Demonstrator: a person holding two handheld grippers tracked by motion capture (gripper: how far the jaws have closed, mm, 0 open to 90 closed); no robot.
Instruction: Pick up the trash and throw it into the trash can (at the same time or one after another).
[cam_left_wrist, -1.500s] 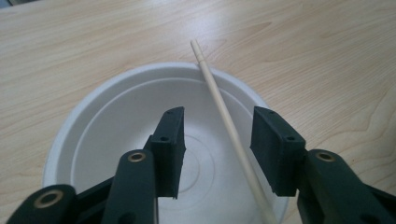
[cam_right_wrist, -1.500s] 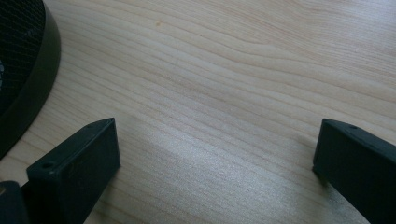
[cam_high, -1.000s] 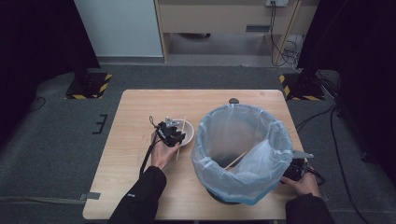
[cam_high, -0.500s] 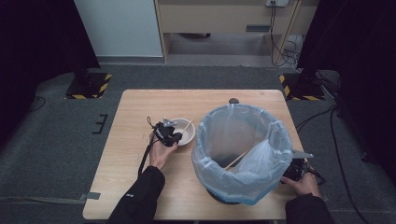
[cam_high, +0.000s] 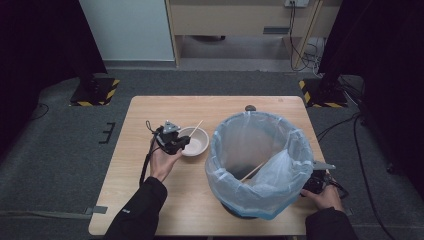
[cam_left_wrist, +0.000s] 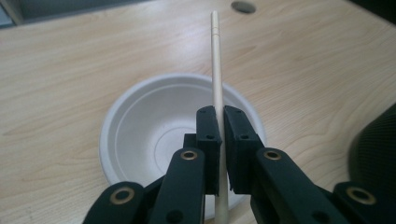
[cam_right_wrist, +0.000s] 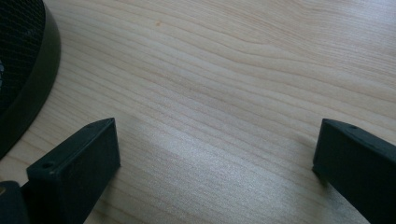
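Left gripper view gives the closest look: the left gripper (cam_left_wrist: 219, 140) has its two black jaws pinched together on a single wooden chopstick (cam_left_wrist: 216, 70), which passes up between the pads and runs on past them, pointing away toward the far edge of the table (cam_left_wrist: 60, 60). Just beneath and beyond the jaws sits a white paper bowl (cam_left_wrist: 144, 126), empty as far as can be seen, and the stick appears lifted clear of it.

From the high view, the same left gripper (cam_high: 172, 141) hangs at the near-left rim of the bowl (cam_high: 195, 142), and the chopstick (cam_high: 196, 128) slants up and to the far right across it. The bin (cam_high: 257, 160), lined with a pale blue bag, stands just to the right of the bowl, so the stick's long axis already leans roughly that way; the left hand is clearly the nearer one to carry it over. A second chopstick (cam_high: 252, 171) lies slanted inside the bag.

Right gripper view shows the right gripper (cam_right_wrist: 215, 154) with its jaws spread wide and nothing between them, resting low over bare wood beside the dark base of the bin (cam_right_wrist: 28, 60). In the high view the right gripper (cam_high: 315, 181) sits at the near right of the bin.

No brand, label or readable writing shows on the bowl, the bag, the chopsticks or the table.
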